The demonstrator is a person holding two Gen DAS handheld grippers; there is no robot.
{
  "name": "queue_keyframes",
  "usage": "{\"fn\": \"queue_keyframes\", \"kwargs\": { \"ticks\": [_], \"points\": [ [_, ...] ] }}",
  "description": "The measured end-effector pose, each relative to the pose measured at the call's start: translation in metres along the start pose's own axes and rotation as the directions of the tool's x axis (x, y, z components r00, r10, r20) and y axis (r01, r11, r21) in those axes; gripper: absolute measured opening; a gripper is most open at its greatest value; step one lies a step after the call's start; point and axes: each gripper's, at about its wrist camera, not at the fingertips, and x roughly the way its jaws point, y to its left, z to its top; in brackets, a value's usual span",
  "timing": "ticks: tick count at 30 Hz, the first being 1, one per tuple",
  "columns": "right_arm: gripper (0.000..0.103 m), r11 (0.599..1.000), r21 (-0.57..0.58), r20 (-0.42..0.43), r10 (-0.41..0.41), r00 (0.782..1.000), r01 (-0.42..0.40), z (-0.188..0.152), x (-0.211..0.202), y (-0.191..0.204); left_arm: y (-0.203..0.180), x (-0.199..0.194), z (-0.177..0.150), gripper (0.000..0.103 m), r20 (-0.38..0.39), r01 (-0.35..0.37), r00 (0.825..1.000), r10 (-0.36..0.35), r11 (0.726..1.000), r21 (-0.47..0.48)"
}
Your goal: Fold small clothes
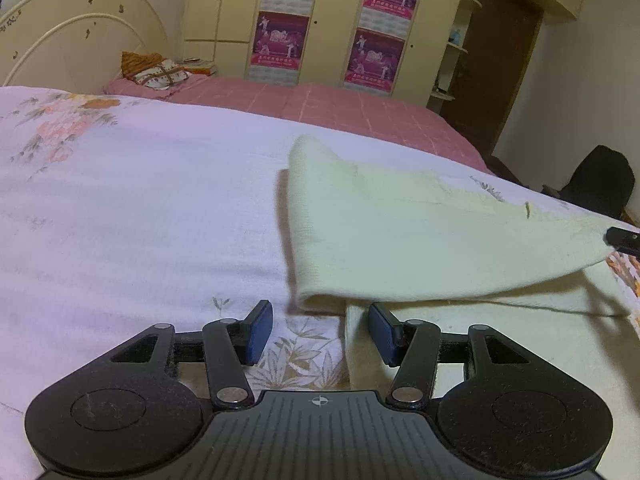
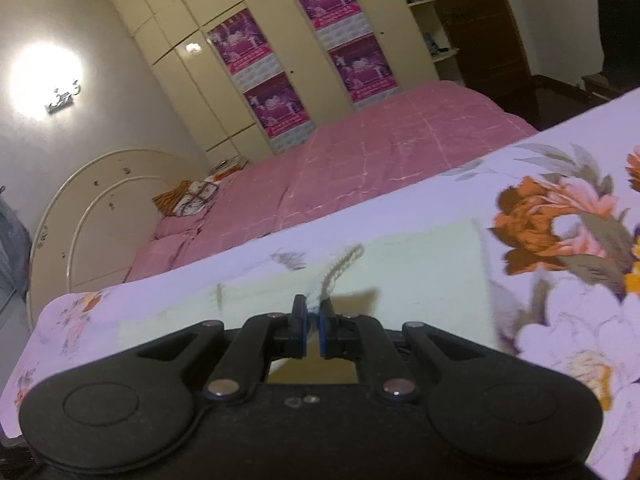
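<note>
Cream knit garment (image 1: 420,236), soft, light and limp, on floral sheet (image 1: 140,200), one layer lifted: right gripper (image 2: 313,312) pinches its frayed edge, left gripper (image 1: 320,330) spread and empty beside the lower layer's corner, likely the next hold

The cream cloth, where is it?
The cream cloth lies on the flowery sheet, right of the left gripper; the right gripper pinches its edge.

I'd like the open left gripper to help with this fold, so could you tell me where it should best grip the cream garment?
Probably the cream garment is best gripped at its free lower-layer corner, just ahead of the left gripper. Come in low from the near side: that edge lies flat on the floral sheet, while the right gripper holds the lifted flap.
</note>
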Motion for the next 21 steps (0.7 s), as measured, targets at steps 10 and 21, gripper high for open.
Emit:
{"fn": "queue_keyframes", "kwargs": {
  "ticks": [10,21],
  "points": [
    [0.006,0.999,0.000,0.018,-0.045,0.999,0.045,0.001,-0.012,-0.024,0.002,0.003,0.002,0.054,0.002,-0.003,1.000,0.003,1.000,-0.015],
    [0.006,0.997,0.022,0.005,-0.069,0.998,0.068,-0.009,-0.025,-0.042,0.006,0.004,0.002,0.054,0.001,-0.003,1.000,0.003,1.000,-0.026]
  ]
}}
